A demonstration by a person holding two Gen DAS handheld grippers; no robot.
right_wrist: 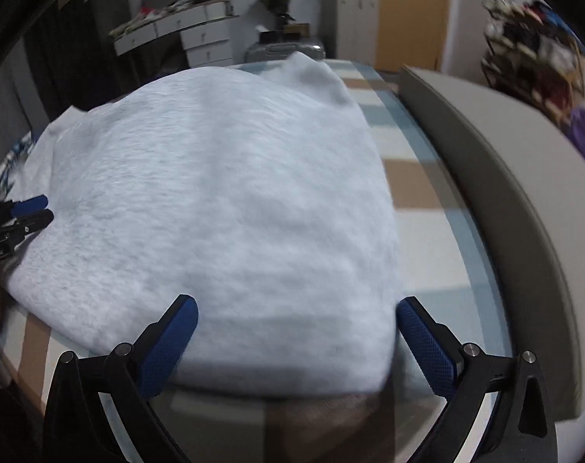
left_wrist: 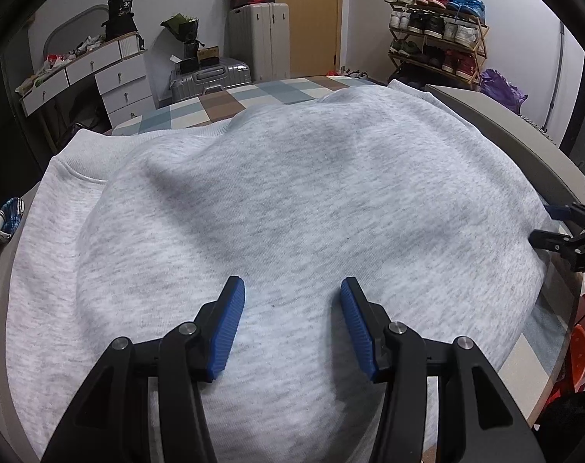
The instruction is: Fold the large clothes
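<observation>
A grey sweatshirt [left_wrist: 292, 200] lies partly folded on the checked table [right_wrist: 419, 177]; left gripper [left_wrist: 292, 320] and right gripper [right_wrist: 297, 341], at three o'clock, hover open and empty, final folds seemingly remaining.

Light grey sweatshirt [left_wrist: 292, 200], folded, lying flat on checked table [left_wrist: 230, 100].

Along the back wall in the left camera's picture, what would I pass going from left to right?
White drawer desk → silver suitcase lying flat → tall beige suitcase → wooden door → shoe rack → purple bag.
</observation>
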